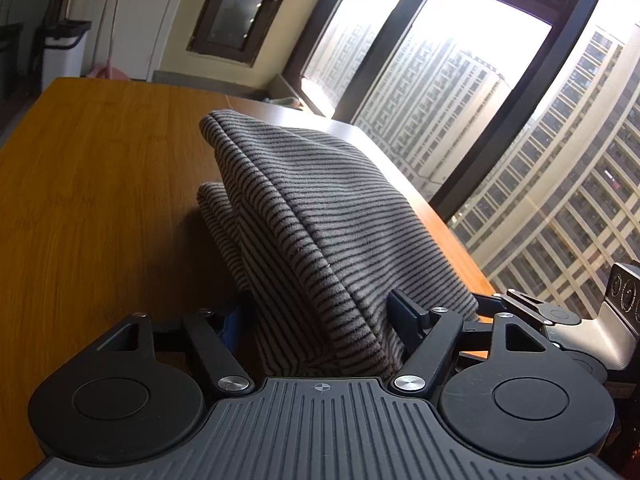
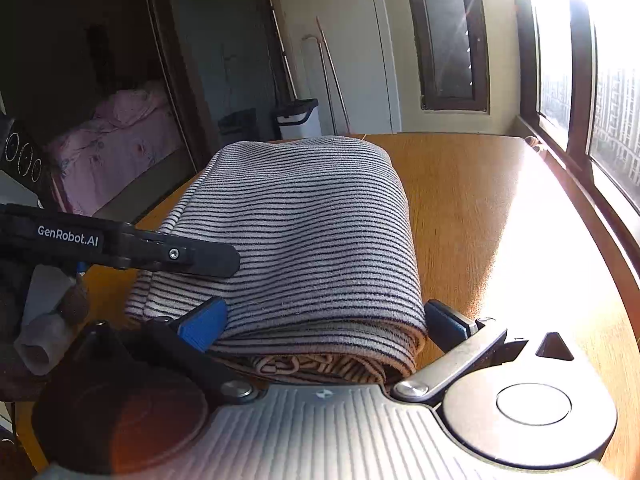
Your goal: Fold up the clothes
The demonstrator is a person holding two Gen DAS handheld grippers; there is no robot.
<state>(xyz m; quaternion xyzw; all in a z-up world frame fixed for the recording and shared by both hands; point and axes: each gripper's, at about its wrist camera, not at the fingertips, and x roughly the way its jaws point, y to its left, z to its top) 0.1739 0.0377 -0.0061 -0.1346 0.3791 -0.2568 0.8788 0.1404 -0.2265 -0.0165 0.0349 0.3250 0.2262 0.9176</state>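
A grey garment with thin black stripes [image 1: 304, 216] lies folded in thick layers on the wooden table [image 1: 80, 184]. My left gripper [image 1: 320, 320] is shut on the near end of the bundle, cloth bulging up between its fingers. In the right wrist view the same striped garment [image 2: 312, 232] is a thick folded stack, and my right gripper [image 2: 324, 320] is shut on its near edge, blue pads [image 2: 204, 322] pressed against both sides. The left gripper's finger [image 2: 176, 254] rests on the cloth's left side there. The right gripper's body [image 1: 592, 328] shows at the far right of the left wrist view.
The table's right edge [image 2: 600, 216] runs along a large window [image 1: 460, 92] with strong glare. A doorway with a pink bed [image 2: 116, 148] and a white bin [image 2: 296, 118] lie beyond the table's far end.
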